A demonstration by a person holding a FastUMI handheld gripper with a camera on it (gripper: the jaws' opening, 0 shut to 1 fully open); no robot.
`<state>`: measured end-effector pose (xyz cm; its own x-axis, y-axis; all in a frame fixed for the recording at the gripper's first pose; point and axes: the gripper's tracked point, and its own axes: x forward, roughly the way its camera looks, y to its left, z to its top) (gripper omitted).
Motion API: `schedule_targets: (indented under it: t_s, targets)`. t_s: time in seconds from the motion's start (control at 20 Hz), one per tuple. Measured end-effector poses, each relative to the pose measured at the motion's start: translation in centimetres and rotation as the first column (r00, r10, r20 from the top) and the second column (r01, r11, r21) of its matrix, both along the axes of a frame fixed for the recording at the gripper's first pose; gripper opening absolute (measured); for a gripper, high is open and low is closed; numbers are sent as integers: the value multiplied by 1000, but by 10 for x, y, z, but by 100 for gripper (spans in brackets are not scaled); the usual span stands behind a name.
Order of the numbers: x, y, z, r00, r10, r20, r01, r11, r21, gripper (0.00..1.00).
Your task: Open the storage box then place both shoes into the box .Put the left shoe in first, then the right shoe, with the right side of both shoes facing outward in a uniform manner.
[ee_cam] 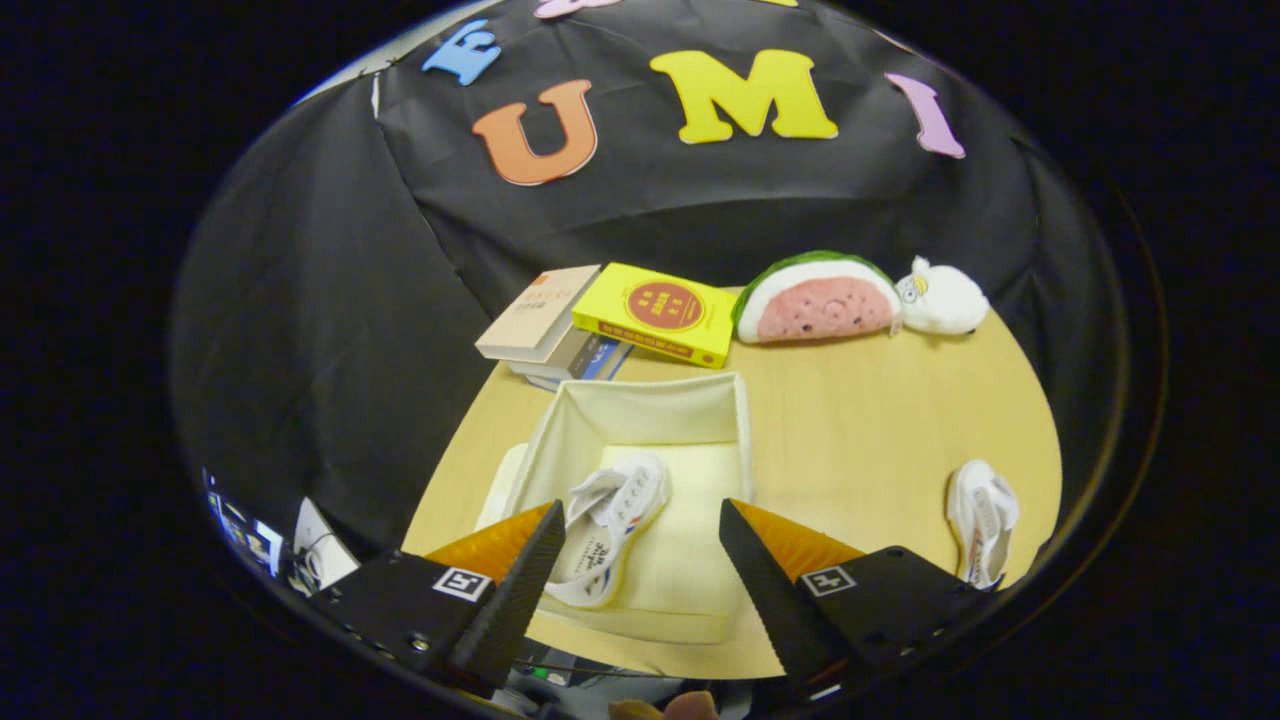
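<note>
A cream fabric storage box [738, 420] stands open on the wooden table, just ahead of my fingers. One white shoe [610, 525] lies inside it toward the left wall, on its side, with its near end between my fingers. A second white shoe [982, 518] rests on the table to the right of the box, beyond my right finger. My gripper [640, 525] hangs open above the near part of the box, and neither finger touches the shoe.
The wooden table [870, 420] holds a stack of books [545, 325] and a yellow book [655, 312] behind the box. A watermelon plush [818, 298] and a small white plush [940, 297] sit at the back right. What may be the box's lid [495, 490] lies left of it.
</note>
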<state>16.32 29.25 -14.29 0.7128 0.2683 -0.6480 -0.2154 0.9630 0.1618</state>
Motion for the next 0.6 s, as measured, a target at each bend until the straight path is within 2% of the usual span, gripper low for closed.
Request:
schedule_targets:
  t_s: [0.25, 0.6]
  targets:
    - [-24, -98, 22, 993, 15, 119, -1, 993, -120, 96]
    - [-59, -256, 9, 994, -27, 104, 44, 986, -164, 96]
